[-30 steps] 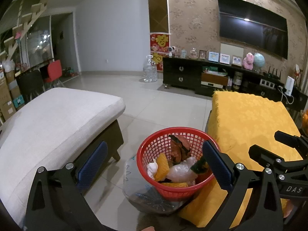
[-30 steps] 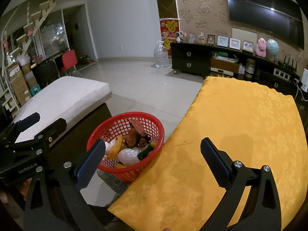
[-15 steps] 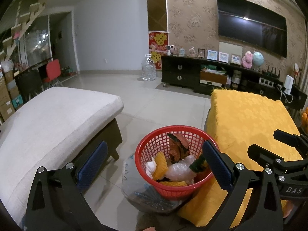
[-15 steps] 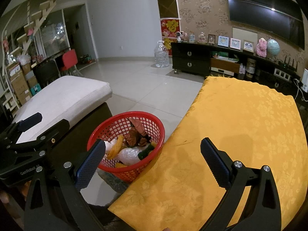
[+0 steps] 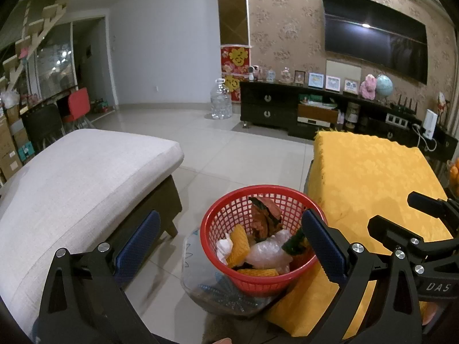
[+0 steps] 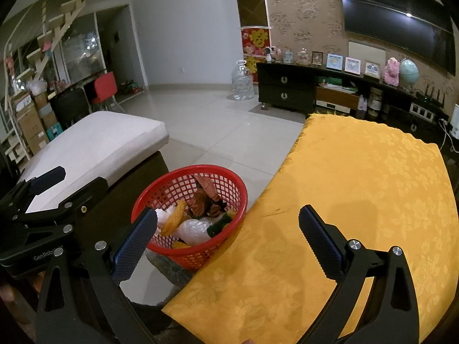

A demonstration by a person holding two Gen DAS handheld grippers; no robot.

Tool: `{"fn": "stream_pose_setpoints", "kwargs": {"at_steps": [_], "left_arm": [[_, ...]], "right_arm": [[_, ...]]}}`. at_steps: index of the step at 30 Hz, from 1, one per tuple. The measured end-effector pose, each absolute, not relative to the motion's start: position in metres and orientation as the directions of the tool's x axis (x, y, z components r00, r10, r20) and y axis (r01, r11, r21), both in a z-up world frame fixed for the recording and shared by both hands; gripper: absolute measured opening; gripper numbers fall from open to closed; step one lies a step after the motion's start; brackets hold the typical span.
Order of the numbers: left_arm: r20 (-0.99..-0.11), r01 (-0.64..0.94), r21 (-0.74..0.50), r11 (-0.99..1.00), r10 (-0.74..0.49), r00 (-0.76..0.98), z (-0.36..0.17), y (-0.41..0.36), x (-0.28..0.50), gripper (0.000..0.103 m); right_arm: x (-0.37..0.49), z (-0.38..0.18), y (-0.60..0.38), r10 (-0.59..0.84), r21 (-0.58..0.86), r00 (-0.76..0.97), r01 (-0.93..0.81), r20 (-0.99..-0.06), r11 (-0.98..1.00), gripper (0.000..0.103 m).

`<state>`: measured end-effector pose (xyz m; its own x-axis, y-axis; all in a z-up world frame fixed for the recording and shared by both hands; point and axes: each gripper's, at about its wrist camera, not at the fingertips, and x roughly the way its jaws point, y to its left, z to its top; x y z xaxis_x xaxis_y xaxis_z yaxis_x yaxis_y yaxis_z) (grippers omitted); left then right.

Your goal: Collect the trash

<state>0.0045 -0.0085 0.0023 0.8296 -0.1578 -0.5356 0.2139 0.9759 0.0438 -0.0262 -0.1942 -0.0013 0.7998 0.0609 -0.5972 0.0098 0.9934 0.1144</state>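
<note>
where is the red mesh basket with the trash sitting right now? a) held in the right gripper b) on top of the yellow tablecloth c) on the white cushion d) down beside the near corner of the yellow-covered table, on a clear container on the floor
d: the red mesh basket rests on a clear container on the tiled floor, next to the yellow tablecloth, and both grippers are open and empty.

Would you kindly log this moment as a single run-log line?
left claw: open, empty | right claw: open, empty | red basket: holds trash, on floor beside yellow tablecloth | tablecloth: no trash visible
</note>
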Motion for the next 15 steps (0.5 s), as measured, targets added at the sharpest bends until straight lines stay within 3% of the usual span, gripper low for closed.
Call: {"fn": "stream_pose_setpoints", "kwargs": {"at_steps": [15], "left_arm": [[-0.535, 0.215, 0.047, 0.976, -0.157, 0.83, 0.0034, -0.0083, 0.0051, 0.095]], "right_arm": [[-0.0263, -0.0016, -0.1931, 0.061, 0.114, 0.799, 0.009, -0.598, 0.993, 0.096]]}}
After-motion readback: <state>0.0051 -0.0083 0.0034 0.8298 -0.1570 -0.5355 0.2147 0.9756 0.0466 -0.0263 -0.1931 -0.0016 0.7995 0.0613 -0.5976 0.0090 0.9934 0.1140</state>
